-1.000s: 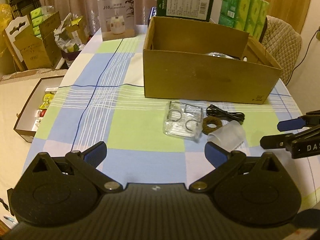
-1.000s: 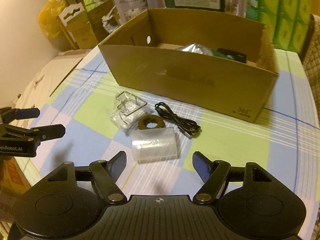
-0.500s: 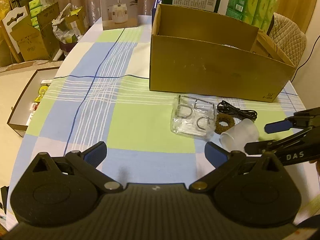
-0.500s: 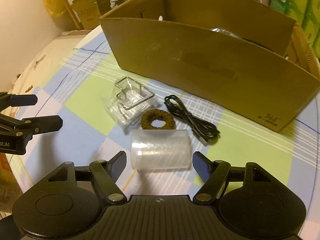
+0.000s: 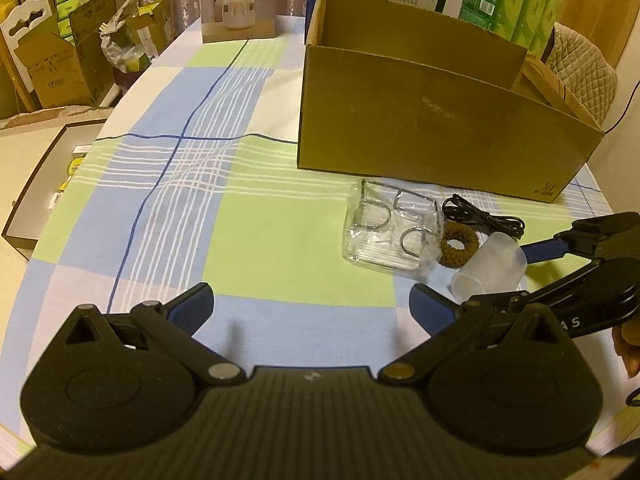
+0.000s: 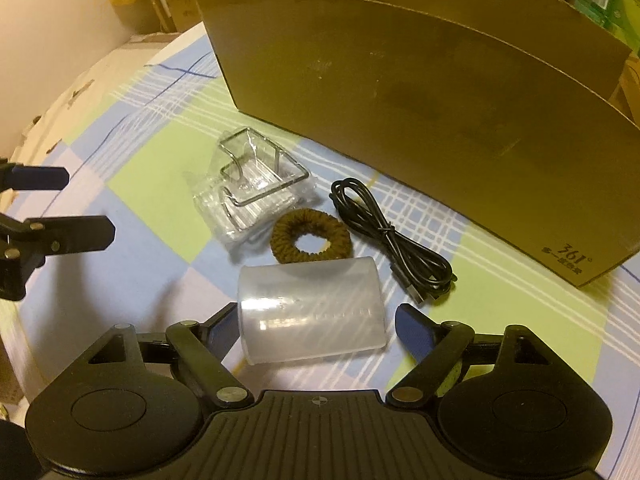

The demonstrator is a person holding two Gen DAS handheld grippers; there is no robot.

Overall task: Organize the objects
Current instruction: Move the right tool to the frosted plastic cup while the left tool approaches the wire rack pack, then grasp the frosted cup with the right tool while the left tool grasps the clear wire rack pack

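A frosted plastic cup (image 6: pixel 312 310) lies on its side on the checked tablecloth, between the open fingers of my right gripper (image 6: pixel 316 326), which do not press it. It also shows in the left wrist view (image 5: pixel 488 270). Behind it lie a brown hair tie (image 6: pixel 311 237), a coiled black cable (image 6: pixel 394 236) and a wire rack in clear plastic wrap (image 6: pixel 250 194). A large open cardboard box (image 6: pixel 420 92) stands behind them. My left gripper (image 5: pixel 312 310) is open and empty over the cloth, left of the items.
A humidifier box (image 5: pixel 238 0) stands at the table's far end, with green packages (image 5: pixel 516 4) behind the cardboard box. A padded chair (image 5: pixel 584 68) is at the far right. A low open box (image 5: pixel 36 200) and stacked cartons (image 5: pixel 60 56) sit off the left edge.
My right gripper has moved forward and down until the frosted cup lies between its fingers. My left gripper has shifted forward and a little left, staying open.
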